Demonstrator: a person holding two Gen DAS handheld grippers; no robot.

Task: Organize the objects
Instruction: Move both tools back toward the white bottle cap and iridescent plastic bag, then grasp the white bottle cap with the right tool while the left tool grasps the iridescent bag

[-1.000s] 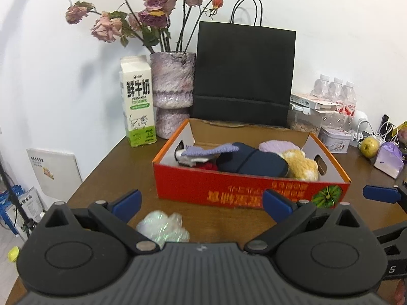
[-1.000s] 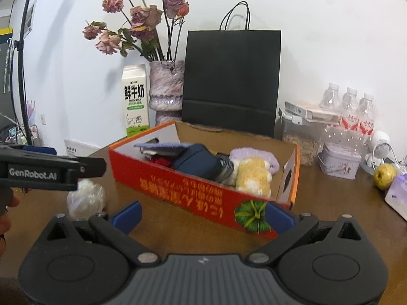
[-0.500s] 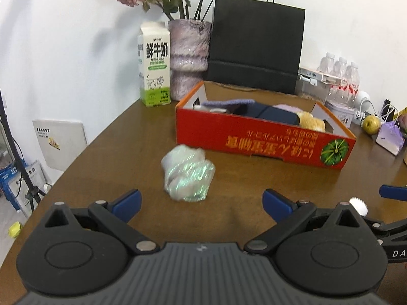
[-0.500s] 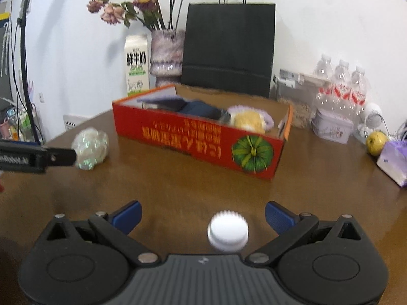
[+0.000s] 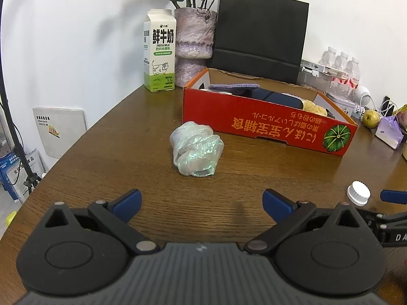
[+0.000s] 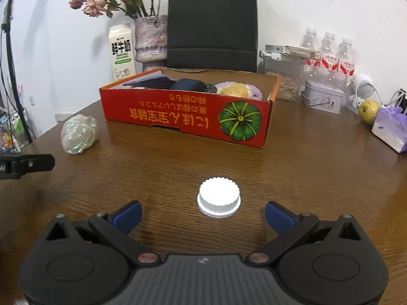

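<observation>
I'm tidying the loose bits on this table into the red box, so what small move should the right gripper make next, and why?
Probably ease the right gripper forward and down around the white cap, then close. Its jaws are open and empty, and the cap sits on the table just ahead, centred between the fingers, outside the red box.

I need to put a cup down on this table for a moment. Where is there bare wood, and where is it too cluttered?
Bare wood lies between the white cap and the red box, and left of the iridescent wad toward the milk carton. The far right is crowded: tin, bottles, apple, purple bag.
</observation>
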